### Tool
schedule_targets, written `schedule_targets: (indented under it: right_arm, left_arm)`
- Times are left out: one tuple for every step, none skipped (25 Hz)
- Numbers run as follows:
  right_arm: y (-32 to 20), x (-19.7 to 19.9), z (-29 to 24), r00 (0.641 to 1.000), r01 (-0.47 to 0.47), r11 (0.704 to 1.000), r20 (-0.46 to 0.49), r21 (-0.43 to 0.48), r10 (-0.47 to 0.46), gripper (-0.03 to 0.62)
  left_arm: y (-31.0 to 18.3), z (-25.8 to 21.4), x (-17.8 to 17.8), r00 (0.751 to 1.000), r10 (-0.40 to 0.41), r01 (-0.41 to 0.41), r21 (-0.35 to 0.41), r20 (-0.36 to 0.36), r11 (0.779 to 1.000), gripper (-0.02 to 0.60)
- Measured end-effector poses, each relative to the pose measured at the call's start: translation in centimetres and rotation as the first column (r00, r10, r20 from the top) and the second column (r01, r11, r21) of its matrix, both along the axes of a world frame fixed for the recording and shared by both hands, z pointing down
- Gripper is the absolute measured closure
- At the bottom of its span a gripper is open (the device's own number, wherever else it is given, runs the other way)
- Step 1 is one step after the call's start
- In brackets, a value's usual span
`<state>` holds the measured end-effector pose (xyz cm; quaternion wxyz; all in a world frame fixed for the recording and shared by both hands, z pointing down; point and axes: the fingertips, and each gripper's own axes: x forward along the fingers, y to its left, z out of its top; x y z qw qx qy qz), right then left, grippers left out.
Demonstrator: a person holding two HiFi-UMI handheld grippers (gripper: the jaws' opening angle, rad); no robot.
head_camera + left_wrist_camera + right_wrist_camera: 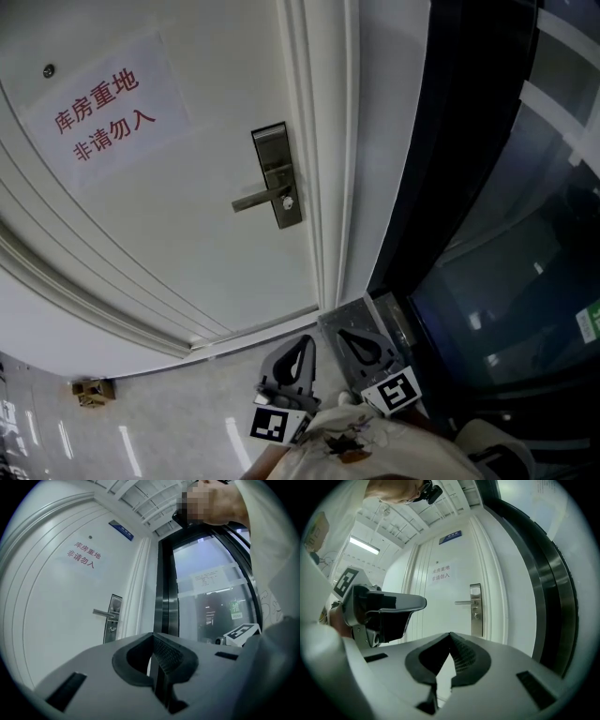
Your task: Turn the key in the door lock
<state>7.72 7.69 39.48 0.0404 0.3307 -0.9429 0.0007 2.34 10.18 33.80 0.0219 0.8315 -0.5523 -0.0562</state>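
Note:
A white door (169, 225) bears a steel lock plate (277, 176) with a lever handle (258, 199) that points left. Just below the lever a small pale thing (288, 202) sits at the keyhole; it is too small to make out. Both grippers hang low in the head view, well short of the door. My left gripper (302, 349) is shut with nothing in it, and my right gripper (367, 339) beside it is shut and empty too. The lock plate (114, 618) shows far ahead in the left gripper view, and likewise the lock plate (476, 609) in the right gripper view.
A paper sign with red characters (103, 111) is stuck on the door. Right of the door frame (328, 187) stands a dark glass partition (506, 234) with a green sticker (236, 611). A small cardboard box (94, 390) lies on the glossy floor at lower left.

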Motion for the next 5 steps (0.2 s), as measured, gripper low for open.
schedule_targets:
  right_arm:
    - [-0.04, -0.09, -0.02, 1.0, -0.001, 1.0, 0.0, 0.0, 0.001, 0.588]
    - [-0.17, -0.17, -0.05, 1.0, -0.003, 1.0, 0.002, -0.001, 0.003, 0.588]
    - [-0.37, -0.27, -0.1, 1.0, -0.004, 1.0, 0.005, 0.0, 0.004, 0.588]
    - [-0.61, -0.39, -0.17, 1.0, -0.005, 1.0, 0.007, 0.001, 0.005, 0.588]
    - [-0.88, -0.51, -0.25, 1.0, -0.006, 1.0, 0.01, 0.003, 0.006, 0.588]
  left_arm:
    - [0.0, 0.04, -0.07, 1.0, -0.004, 0.004, 0.004, -0.002, 1.0, 0.578]
    - [-0.03, 0.06, -0.05, 1.0, -0.004, 0.004, 0.009, 0.006, 1.0, 0.578]
    - [-0.1, 0.07, 0.03, 1.0, 0.0, 0.0, 0.013, 0.023, 1.0, 0.578]
    - [-0.18, 0.09, 0.13, 0.999, 0.006, -0.007, 0.017, 0.045, 1.0, 0.578]
    - [-0.28, 0.11, 0.24, 0.998, 0.013, -0.014, 0.021, 0.067, 1.0, 0.578]
